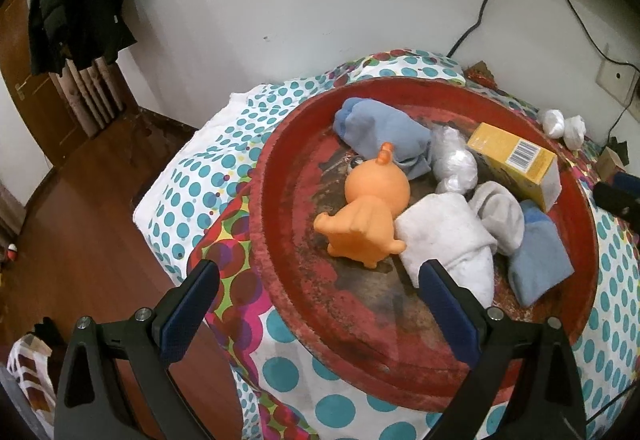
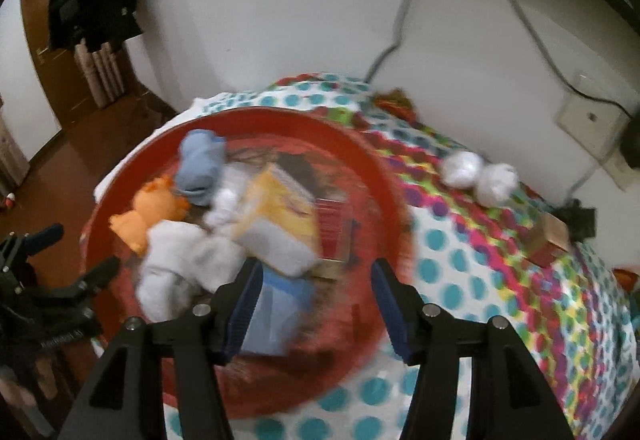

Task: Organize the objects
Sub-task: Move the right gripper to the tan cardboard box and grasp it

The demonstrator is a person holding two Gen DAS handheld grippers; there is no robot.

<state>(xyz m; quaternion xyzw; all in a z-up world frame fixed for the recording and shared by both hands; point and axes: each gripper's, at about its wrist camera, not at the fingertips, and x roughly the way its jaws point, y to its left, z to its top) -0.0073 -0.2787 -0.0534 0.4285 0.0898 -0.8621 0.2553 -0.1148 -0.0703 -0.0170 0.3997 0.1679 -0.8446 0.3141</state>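
Both grippers hang over the red tray (image 1: pixel 280 300) on the dotted bed cover (image 2: pixel 460 280), jaws wide and holding nothing: left gripper (image 1: pixel 320 276), right gripper (image 2: pixel 316 272). Orange toy (image 1: pixel 368 215), socks and yellow box (image 1: pixel 516 159) crowd the tray; two white bundles (image 2: pixel 480 171) lie outside it. Risk: the right view is blurred, so a misjudged grasp could snag neighbouring items.

Worn red tray (image 1: pixel 280 240), rubbery matt toy (image 1: pixel 368 215), cloth socks (image 1: pixel 452 240), cardboard box (image 1: pixel 516 163).
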